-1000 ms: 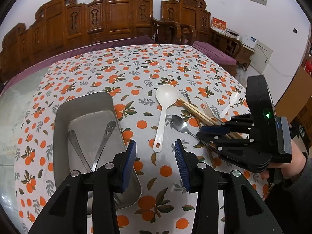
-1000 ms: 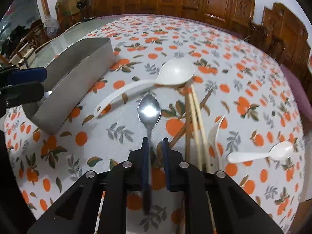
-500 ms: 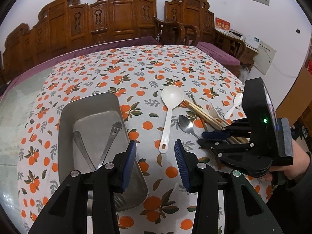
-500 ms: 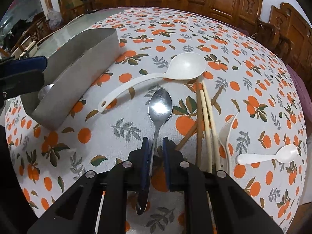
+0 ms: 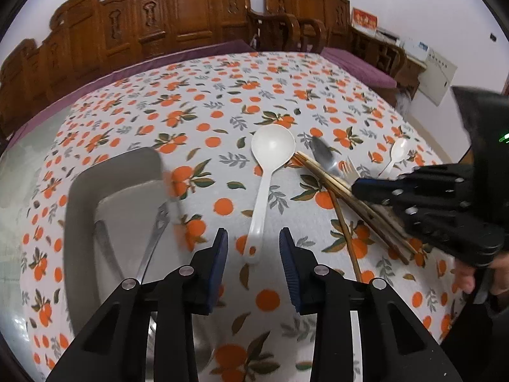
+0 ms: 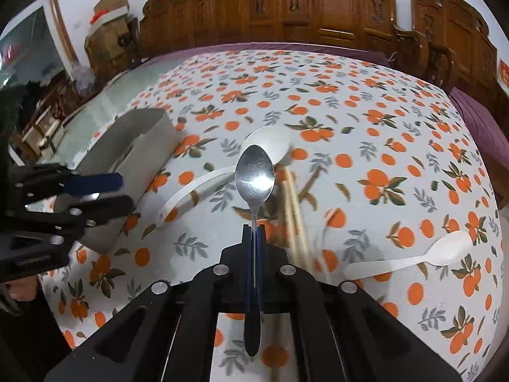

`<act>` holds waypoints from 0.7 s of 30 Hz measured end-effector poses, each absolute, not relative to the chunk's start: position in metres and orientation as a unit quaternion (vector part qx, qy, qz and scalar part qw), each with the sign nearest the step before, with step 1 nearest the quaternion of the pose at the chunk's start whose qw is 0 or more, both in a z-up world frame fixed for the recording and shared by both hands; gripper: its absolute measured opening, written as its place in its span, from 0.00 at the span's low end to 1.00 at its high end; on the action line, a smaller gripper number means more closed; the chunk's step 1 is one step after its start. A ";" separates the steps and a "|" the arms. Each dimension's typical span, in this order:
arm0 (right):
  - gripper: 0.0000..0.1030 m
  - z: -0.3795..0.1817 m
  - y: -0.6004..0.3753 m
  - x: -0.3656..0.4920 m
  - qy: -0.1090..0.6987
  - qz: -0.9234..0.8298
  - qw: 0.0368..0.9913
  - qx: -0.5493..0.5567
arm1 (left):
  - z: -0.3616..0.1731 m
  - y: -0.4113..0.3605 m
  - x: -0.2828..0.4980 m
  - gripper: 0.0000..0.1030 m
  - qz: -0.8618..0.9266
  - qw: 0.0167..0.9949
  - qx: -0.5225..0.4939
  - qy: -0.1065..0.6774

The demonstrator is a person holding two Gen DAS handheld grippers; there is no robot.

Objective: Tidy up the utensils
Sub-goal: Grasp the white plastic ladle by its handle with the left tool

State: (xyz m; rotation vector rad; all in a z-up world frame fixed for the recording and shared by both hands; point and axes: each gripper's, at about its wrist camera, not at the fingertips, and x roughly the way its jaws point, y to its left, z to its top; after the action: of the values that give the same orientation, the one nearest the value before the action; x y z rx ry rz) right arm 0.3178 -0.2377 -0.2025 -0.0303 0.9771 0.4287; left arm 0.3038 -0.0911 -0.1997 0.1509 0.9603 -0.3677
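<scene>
My right gripper (image 6: 254,229) is shut on the handle of a metal spoon (image 6: 254,178), which it holds above the cloth with the bowl pointing forward. In the left wrist view the right gripper (image 5: 359,187) and the metal spoon (image 5: 324,156) hang over the chopsticks (image 5: 350,200). My left gripper (image 5: 253,238) is closing. The handle end of the white ladle (image 5: 270,149) lies between its jaws, and the pads do not touch it. A steel tray (image 5: 76,191) at the left holds two metal utensils (image 5: 156,232).
A small white spoon (image 5: 397,152) and a white fork (image 5: 350,168) lie at the right, near the chopsticks. The table carries an orange-print cloth, and carved wooden chairs stand behind it. In the right wrist view the left gripper (image 6: 125,192) sits in front of the tray wall (image 6: 136,149).
The right gripper has shut on the metal spoon and lifted it off the cloth. The left gripper has shifted right, from the tray's edge to the ladle handle, with its jaws narrower.
</scene>
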 end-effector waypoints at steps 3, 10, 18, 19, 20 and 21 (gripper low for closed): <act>0.04 -0.202 -0.250 0.320 0.463 0.197 0.864 -0.010 | -0.207 -0.105 0.317 0.30 -0.179 0.861 0.083 0.469; 0.04 -0.200 -0.267 0.320 0.460 0.185 0.869 -0.003 | -0.224 -0.132 0.350 0.29 -0.168 0.847 0.106 0.493; 0.04 -0.200 -0.269 0.321 0.458 0.185 0.869 -0.002 | -0.240 -0.144 0.382 0.25 -0.148 0.835 0.127 0.514; 0.04 -0.200 -0.269 0.321 0.458 0.185 0.869 -0.001 | -0.242 -0.145 0.383 0.20 -0.148 0.834 0.127 0.517; 0.04 -0.200 -0.269 0.321 0.457 0.186 0.870 -0.001 | -0.243 -0.145 0.385 0.17 -0.148 0.832 0.126 0.519; 0.04 -0.199 -0.268 0.321 0.457 0.187 0.870 -0.001 | -0.242 -0.147 0.384 0.13 -0.153 0.833 0.126 0.517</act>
State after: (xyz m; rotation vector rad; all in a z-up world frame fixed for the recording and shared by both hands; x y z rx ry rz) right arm 0.3207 -0.2681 -0.1994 -0.0023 0.9552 0.3911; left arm 0.3843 -0.1468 -0.2418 0.2662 1.0952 -0.3235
